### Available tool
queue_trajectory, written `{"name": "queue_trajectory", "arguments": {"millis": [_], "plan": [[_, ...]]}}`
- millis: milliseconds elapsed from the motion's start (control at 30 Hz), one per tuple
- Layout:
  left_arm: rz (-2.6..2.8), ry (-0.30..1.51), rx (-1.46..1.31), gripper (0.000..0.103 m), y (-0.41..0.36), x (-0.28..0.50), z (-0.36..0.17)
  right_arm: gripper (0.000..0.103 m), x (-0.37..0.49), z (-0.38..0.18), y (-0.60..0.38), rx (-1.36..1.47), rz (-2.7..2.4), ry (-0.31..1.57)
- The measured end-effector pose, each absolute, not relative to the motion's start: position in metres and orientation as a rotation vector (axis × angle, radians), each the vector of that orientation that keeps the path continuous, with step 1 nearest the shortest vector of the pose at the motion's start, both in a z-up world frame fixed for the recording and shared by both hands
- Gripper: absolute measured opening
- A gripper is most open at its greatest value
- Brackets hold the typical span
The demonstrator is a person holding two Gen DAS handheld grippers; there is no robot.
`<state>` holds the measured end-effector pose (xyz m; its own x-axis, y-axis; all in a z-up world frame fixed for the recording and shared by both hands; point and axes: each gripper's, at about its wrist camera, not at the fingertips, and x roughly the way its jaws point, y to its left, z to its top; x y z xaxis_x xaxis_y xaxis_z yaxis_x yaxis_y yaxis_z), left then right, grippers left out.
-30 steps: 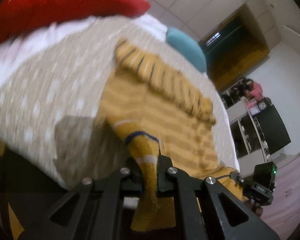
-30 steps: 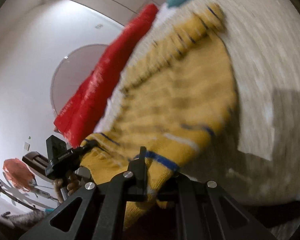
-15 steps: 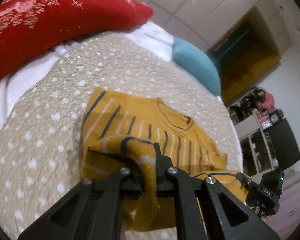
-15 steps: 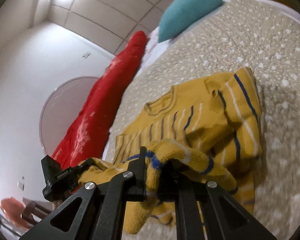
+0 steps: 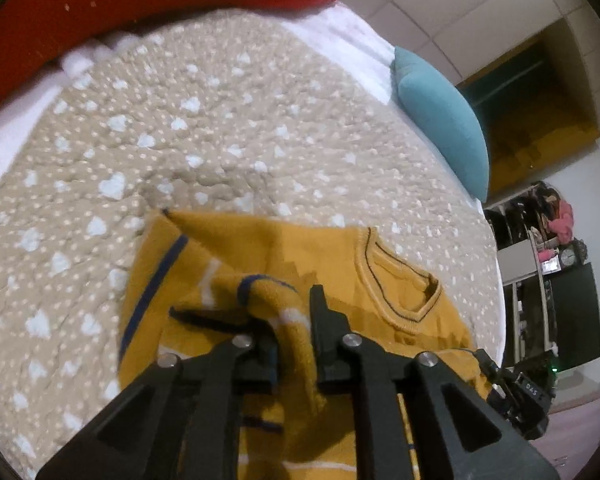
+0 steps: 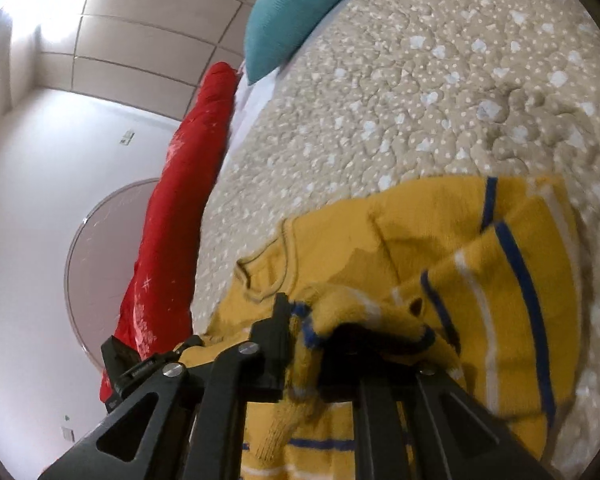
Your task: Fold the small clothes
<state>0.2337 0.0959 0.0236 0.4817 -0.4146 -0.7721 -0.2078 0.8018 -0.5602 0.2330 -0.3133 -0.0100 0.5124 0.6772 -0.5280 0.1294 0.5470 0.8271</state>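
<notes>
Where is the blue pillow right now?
The blue pillow lies at the far edge of the bed, beyond the yellow sweater. In the right wrist view it sits at the top, next to the red blanket.

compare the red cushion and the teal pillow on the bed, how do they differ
The red cushion is long and runs along one edge of the bed; the teal pillow is shorter, with a pointed corner. The red cushion carries a faint pale pattern; the teal pillow is plain with a fine knit-like texture. Both sit at the bed's edge on the white sheet, beyond the beige quilt, well away from the yellow sweater.
</notes>
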Motion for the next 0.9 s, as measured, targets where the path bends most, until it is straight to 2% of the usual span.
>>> {"name": "queue_trajectory", "arguments": {"millis": [67, 133, 167, 233, 400, 500, 633, 767, 900], "plan": [[-0.187, 1.068, -0.758, 0.040, 0.103, 0.237, 0.019, 0.020, 0.242, -0.017, -0.318, 1.014, 0.401, 1.004], [-0.217, 1.023, -0.838, 0.056, 0.111, 0.236, 0.019, 0.041, 0.246, -0.022, -0.325, 1.090, 0.412, 0.979], [-0.228, 0.995, -0.877, 0.063, 0.117, 0.236, 0.020, 0.045, 0.247, -0.025, -0.331, 1.153, 0.414, 0.954], [-0.241, 0.962, -0.926, 0.066, 0.124, 0.235, 0.021, 0.051, 0.249, -0.029, -0.341, 1.232, 0.397, 0.926], [-0.195, 0.943, -0.910, 0.068, 0.137, 0.228, 0.029, 0.054, 0.254, -0.028, -0.355, 1.257, 0.338, 0.908], [-0.159, 0.943, -0.889, 0.069, 0.145, 0.217, 0.032, 0.061, 0.252, -0.020, -0.370, 1.234, 0.291, 0.874], [-0.140, 0.979, -0.743, 0.069, 0.142, 0.194, 0.040, 0.063, 0.239, 0.001, -0.384, 1.089, 0.202, 0.887], [-0.153, 1.019, -0.533, 0.072, 0.133, 0.153, 0.038, 0.063, 0.201, 0.025, -0.372, 0.732, 0.183, 0.953], [-0.223, 1.053, -0.420, 0.074, 0.119, 0.121, 0.021, 0.063, 0.148, 0.021, -0.363, 0.622, 0.220, 0.989]]}}
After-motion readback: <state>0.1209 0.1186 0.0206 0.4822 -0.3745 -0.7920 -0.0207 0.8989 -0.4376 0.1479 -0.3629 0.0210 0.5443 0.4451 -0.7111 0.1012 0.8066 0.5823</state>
